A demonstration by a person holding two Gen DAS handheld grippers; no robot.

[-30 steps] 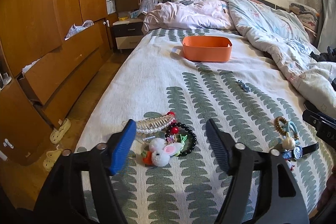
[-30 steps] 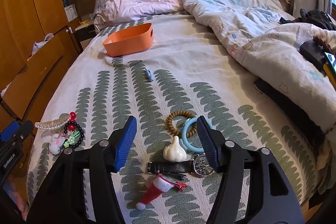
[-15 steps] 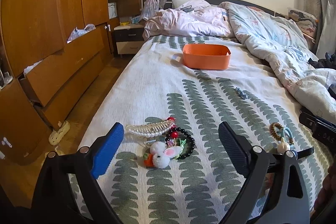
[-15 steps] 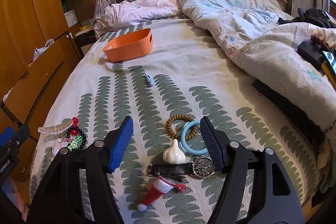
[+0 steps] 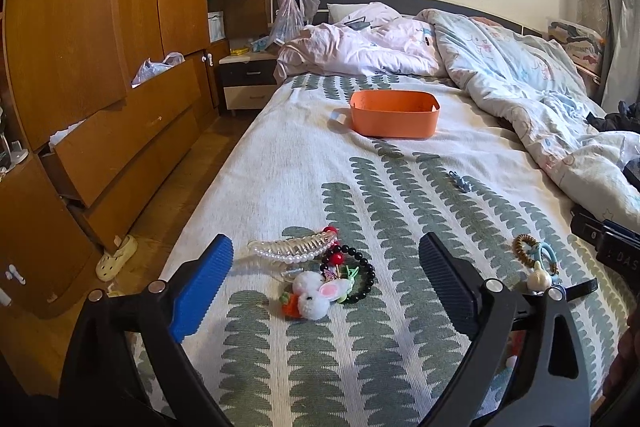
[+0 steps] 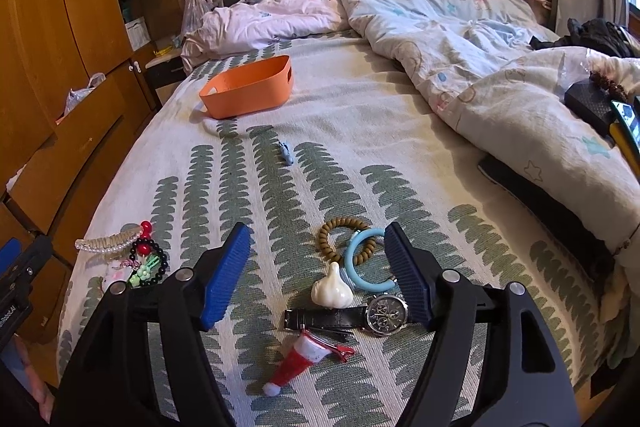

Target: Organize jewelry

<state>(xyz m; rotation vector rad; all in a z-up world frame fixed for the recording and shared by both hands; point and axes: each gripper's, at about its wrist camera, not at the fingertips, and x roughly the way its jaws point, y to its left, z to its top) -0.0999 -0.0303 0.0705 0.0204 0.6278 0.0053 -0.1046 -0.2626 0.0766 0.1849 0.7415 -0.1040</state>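
Note:
My left gripper is open and empty above a heap on the bed: a pearl hair clip, a black bead bracelet and a white bunny clip. My right gripper is open and empty above a brown bead bracelet, a blue ring, a white garlic-shaped charm, a black wristwatch and a red Santa-hat clip. An orange bin stands farther up the bed, also in the right wrist view. A small blue clip lies between.
A rumpled quilt covers the right side and head of the bed. A wooden wardrobe with open drawers stands to the left, with a nightstand beyond it. A black device and a phone lie on the quilt at the right.
Both grippers have pulled back and risen a little from the bed. The left gripper's jaws have opened wider. No item has moved.

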